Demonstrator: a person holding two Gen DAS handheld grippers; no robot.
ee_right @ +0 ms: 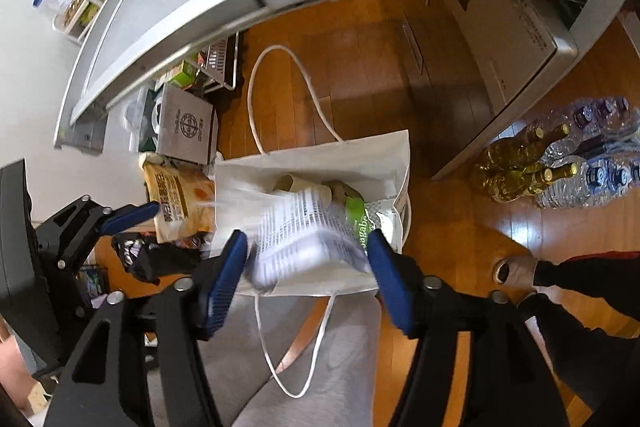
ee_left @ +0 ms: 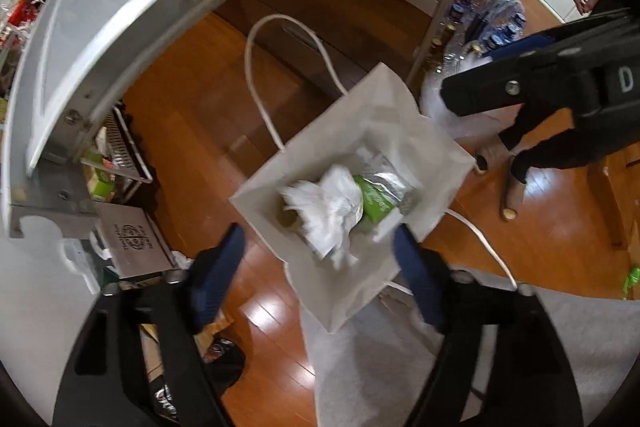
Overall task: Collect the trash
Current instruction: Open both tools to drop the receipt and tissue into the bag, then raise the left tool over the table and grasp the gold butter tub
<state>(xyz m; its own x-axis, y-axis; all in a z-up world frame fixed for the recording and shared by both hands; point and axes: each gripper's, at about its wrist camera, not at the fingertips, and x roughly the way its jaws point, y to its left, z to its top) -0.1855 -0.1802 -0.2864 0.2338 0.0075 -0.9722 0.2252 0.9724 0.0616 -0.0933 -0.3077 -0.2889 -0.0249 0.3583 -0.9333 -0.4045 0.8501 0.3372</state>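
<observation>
A white paper bag (ee_left: 384, 115) with cord handles stands open on the wood floor, beside a grey trouser leg. Inside lie crumpled white paper (ee_left: 328, 211) and a green snack packet (ee_left: 374, 203). My left gripper (ee_left: 316, 267) hangs just above the bag's near rim, open, with nothing between its blue pads (ee_left: 218, 275). My right gripper (ee_right: 306, 275) is over the same bag (ee_right: 312, 159), open. A blurred white printed wrapper (ee_right: 304, 239) lies loose in the gap between its pads (ee_right: 390, 283), over the bag's mouth. The green packet (ee_right: 356, 219) shows beside the wrapper.
A grey table edge (ee_left: 120, 11) arches overhead, with a wire rack and a cardboard box (ee_left: 132, 243) under it. Water bottles (ee_right: 592, 155) and glass bottles (ee_right: 516, 163) stand to the right. A person's slippered feet (ee_left: 512, 195) are close by. An orange packet (ee_right: 180, 199) lies left of the bag.
</observation>
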